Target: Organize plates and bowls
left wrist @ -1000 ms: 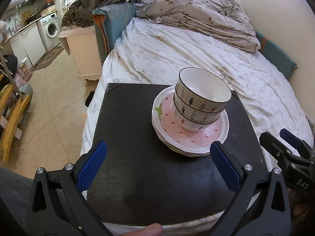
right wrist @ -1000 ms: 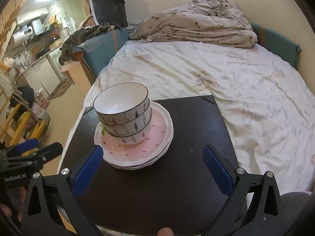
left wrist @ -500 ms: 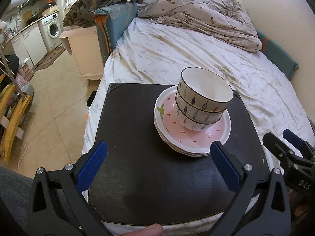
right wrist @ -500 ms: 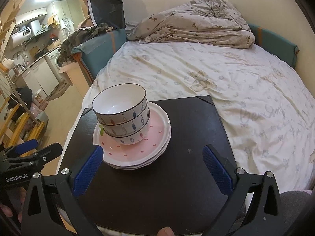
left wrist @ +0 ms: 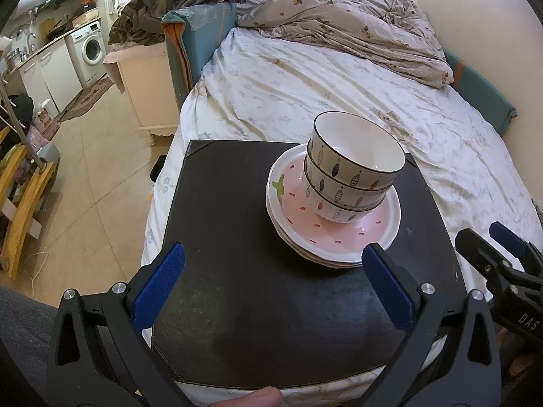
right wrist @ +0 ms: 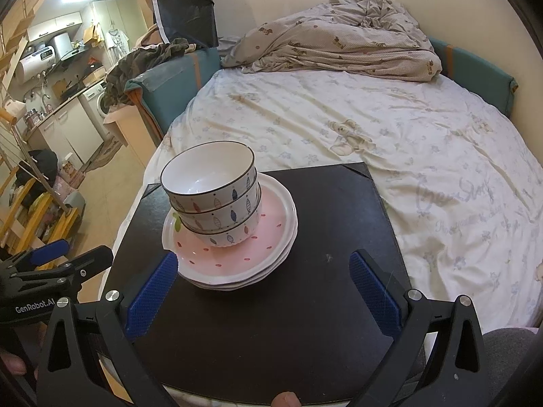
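Three white bowls with leaf patterns (left wrist: 353, 173) are stacked on a stack of pink plates with white rims (left wrist: 336, 234), on a black mat (left wrist: 237, 237) laid on the bed. The bowls (right wrist: 212, 191) and plates (right wrist: 237, 251) also show in the right wrist view on the mat (right wrist: 339, 220). My left gripper (left wrist: 275, 278) is open and empty, near the front of the plates. My right gripper (right wrist: 261, 288) is open and empty, just in front of the plates. Each gripper shows in the other's view: the right one (left wrist: 502, 257) and the left one (right wrist: 57, 261).
The bed with a white sheet (left wrist: 322, 84) and a crumpled duvet (left wrist: 356, 30) lies behind the mat. A teal bed frame (left wrist: 200, 34) with clothes stands at the left. Tiled floor (left wrist: 95, 169), a cabinet and a washing machine (left wrist: 90, 47) are at the far left.
Both grippers have edged slightly forward toward the stack, still open. The bowls and plates have not moved on the mat.
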`<action>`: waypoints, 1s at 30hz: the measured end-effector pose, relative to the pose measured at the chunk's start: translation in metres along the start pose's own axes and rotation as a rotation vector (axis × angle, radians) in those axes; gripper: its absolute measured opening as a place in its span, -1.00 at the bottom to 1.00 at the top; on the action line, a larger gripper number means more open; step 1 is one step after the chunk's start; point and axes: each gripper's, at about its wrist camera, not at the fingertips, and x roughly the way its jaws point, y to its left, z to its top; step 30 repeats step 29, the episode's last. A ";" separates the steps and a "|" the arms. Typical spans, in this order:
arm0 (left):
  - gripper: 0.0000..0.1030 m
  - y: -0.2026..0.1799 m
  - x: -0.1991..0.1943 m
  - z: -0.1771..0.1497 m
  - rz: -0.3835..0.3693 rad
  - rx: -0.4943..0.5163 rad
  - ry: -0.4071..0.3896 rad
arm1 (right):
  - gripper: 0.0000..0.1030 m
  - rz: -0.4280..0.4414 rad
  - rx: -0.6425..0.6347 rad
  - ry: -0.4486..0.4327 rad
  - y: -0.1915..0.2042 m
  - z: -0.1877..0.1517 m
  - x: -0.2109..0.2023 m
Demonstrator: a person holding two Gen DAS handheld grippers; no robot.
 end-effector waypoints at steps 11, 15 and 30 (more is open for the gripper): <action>1.00 0.004 0.001 0.002 0.002 -0.011 0.000 | 1.00 -0.001 0.000 0.000 0.000 0.000 0.000; 1.00 0.004 0.001 0.002 0.001 -0.012 0.001 | 1.00 -0.005 0.006 0.002 -0.001 0.000 0.000; 1.00 0.009 0.002 0.002 -0.015 -0.030 0.006 | 1.00 -0.003 -0.005 0.008 -0.002 0.002 0.003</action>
